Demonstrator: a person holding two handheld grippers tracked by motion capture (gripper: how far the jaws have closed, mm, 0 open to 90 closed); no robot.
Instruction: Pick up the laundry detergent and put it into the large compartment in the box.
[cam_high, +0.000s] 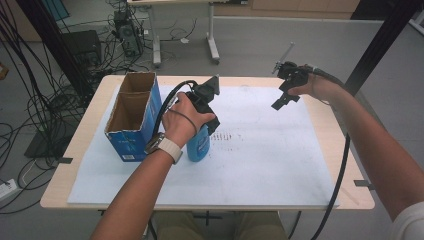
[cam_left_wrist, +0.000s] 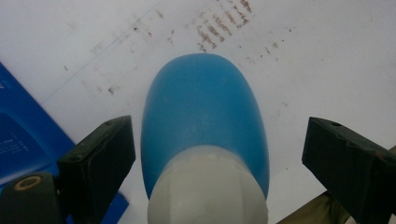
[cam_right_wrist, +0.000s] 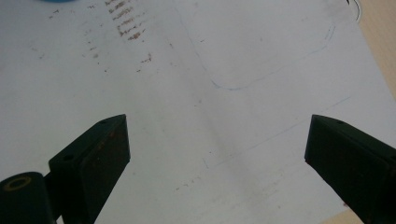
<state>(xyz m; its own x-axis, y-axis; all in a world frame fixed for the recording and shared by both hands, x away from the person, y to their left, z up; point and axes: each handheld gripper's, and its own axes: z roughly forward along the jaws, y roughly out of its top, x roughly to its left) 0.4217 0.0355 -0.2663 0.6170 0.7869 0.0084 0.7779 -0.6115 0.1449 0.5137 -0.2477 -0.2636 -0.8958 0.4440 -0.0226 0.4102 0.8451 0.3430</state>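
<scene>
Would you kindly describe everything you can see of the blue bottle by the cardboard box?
The blue bottle looks like smooth, matte plastic with a rounded oval body and a broad white cap. In the high view it stands upright on the white sheet, close beside the open blue cardboard box, and shows a pale label on its side. The left gripper is above it, with its jaws open on either side of the cap and gaps showing between them and the bottle, so nothing is clamping it.
</scene>
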